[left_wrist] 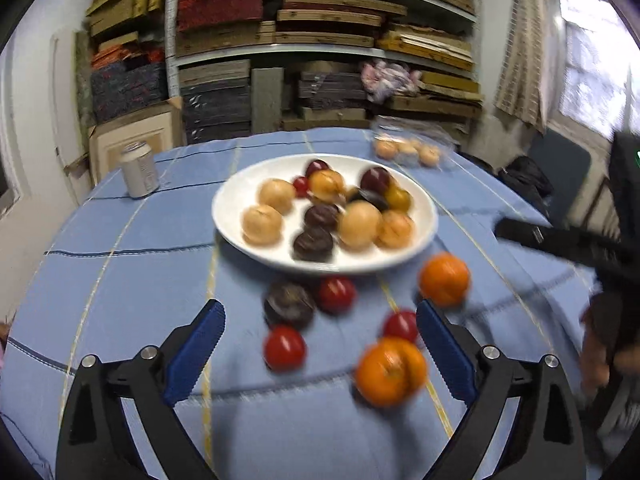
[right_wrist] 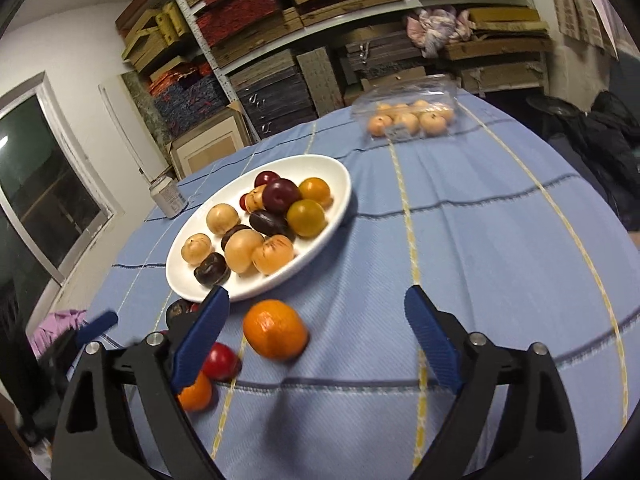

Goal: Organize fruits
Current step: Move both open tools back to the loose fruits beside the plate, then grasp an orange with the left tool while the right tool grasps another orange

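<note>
- The left gripper tilts down over the blue woven tablecloth, jaws wide apart, nothing gripped.
- The right gripper is likewise spread and empty.
- Round glossy fruits fill the white oval plate at frame centre; a dimpled orange lies below it.

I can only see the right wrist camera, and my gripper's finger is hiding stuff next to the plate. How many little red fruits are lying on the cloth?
Observer: Three. In the left wrist view one red fruit sits right beside a dark fruit, another lies nearer the camera, and the third lies above the near orange. All are on the tablecloth, off the plate.
Operator: Is the other gripper grabbing any of them?
Observer: No. The left gripper is wide open, and its blue pads touch no fruit.
</note>
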A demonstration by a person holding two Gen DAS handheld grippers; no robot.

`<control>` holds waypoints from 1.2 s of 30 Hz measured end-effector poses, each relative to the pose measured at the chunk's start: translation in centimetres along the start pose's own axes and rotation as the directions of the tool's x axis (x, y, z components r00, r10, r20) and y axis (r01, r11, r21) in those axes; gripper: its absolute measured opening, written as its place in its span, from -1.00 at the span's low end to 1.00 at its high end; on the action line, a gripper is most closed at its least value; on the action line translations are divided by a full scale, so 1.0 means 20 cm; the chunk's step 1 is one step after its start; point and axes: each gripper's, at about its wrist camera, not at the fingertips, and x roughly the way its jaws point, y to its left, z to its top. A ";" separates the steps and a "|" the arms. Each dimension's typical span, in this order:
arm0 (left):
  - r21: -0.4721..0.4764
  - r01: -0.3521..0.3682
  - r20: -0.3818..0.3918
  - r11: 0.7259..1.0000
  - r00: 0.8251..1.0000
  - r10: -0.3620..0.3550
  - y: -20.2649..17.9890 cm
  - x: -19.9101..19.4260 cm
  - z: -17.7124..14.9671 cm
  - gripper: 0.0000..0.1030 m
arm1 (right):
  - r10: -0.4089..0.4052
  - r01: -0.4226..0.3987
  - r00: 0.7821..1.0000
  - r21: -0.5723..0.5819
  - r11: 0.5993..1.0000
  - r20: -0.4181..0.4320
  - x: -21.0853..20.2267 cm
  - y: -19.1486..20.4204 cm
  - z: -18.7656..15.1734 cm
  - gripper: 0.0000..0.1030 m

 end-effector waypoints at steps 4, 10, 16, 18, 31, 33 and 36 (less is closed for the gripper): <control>0.095 -0.005 -0.020 0.995 1.000 0.007 -0.11 -0.01 -0.08 0.93 | 0.015 -0.015 1.000 0.014 1.000 0.003 -0.04 -0.02 -0.02 0.70; 0.094 0.032 -0.103 0.995 0.994 -0.022 -0.11 0.09 -0.10 0.93 | 0.018 -0.018 1.000 0.013 1.000 -0.008 -0.05 -0.01 -0.01 0.80; 0.090 0.062 -0.192 0.994 0.980 -0.044 -0.11 0.19 -0.11 0.93 | 0.017 -0.016 1.000 0.026 1.000 -0.026 -0.04 -0.01 -0.02 0.82; 0.092 0.049 -0.196 0.995 0.980 -0.030 -0.11 0.20 -0.11 0.93 | 0.018 -0.017 0.999 0.029 0.999 -0.034 -0.04 -0.01 -0.02 0.82; 0.093 0.036 -0.155 0.995 0.988 -0.021 -0.11 0.19 -0.09 0.64 | 0.007 -0.005 0.998 0.030 1.000 -0.058 -0.01 -0.01 -0.03 0.83; 0.101 0.059 -0.157 0.993 0.987 -0.042 -0.12 0.19 -0.10 0.37 | 0.006 -0.004 0.998 0.026 1.000 -0.063 -0.01 -0.01 -0.03 0.83; 0.091 0.109 -0.205 0.990 0.975 -0.088 -0.13 0.23 -0.11 0.04 | 0.002 -0.001 0.998 0.016 1.000 -0.068 0.00 0.00 -0.03 0.83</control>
